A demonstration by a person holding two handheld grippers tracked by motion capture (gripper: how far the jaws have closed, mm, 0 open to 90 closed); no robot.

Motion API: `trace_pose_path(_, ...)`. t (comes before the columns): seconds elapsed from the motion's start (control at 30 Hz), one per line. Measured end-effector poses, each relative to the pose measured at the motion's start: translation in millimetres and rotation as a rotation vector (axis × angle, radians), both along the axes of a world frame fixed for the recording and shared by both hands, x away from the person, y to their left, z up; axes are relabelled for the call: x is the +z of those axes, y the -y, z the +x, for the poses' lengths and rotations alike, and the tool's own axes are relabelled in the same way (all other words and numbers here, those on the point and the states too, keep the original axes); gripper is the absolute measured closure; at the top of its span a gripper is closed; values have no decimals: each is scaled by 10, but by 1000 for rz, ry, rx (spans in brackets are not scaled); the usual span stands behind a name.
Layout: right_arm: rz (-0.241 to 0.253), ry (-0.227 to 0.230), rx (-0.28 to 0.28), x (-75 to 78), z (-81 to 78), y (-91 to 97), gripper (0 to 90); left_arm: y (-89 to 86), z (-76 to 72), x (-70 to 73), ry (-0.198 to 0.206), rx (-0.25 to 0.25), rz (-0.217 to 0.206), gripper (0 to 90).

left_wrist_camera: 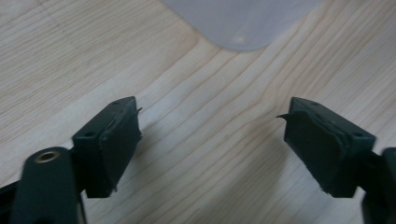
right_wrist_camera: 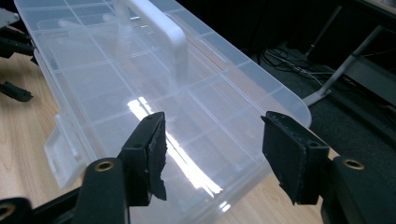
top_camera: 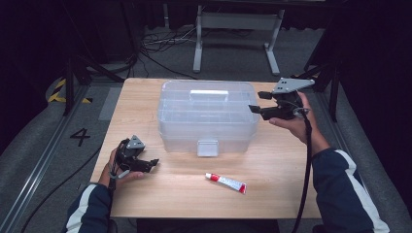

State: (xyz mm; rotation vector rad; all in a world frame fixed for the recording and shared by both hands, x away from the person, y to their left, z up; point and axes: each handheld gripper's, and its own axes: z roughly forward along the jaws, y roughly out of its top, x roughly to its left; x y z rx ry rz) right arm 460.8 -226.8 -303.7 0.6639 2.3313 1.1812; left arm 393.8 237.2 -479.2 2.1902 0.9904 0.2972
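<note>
Box (top_camera: 207, 116) sits mid-table, lid down — my right gripper (top_camera: 256, 101) hangs at its right end, jaws apart and empty; left gripper (top_camera: 154, 162) idles open before it. Next: reach the latch (top_camera: 207, 147).

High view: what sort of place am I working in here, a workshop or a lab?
Most likely a lab recording station, not a workshop: a bare wooden table with staged items, black curtains around it, loose cables on grey carpet, and a floor mark "4" beside hazard tape.
</note>
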Motion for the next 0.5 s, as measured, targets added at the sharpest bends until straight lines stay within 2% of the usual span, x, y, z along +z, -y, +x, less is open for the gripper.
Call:
trace_pose_path(0.07, -12, -4, 11, 20, 37, -95, 415, 52, -2, 93, 44, -10, -11, 175)
trace_pose_path(0.13, -3, -16, 37, 61, 88, -209, 440, 131, 8, 221, 78, -16, -51, 166)
trace_pose_path(0.17, -3, -16, 37, 61, 88, -209, 440, 131, 8, 221, 78, -16, -51, 170)
trace_pose_path(0.2, -23, -25, 59, 84, 123, -315, 475, 196, 27, 295, 108, -22, -55, 169)
trace_pose_path(0.23, -23, -25, 59, 84, 123, -315, 475, 196, 27, 295, 108, -22, -55, 168)
trace_pose_path(0.37, -59, -31, 88, 116, 176, -550, 515, 291, 84, 378, 151, -6, -62, 172)
trace_pose_path(0.4, -87, -34, 82, 104, 210, -639, 516, 315, 115, 395, 156, -2, -71, 177)
trace_pose_path(0.5, -110, -45, 78, 84, 257, -721, 527, 339, 150, 414, 165, -7, -71, 174)
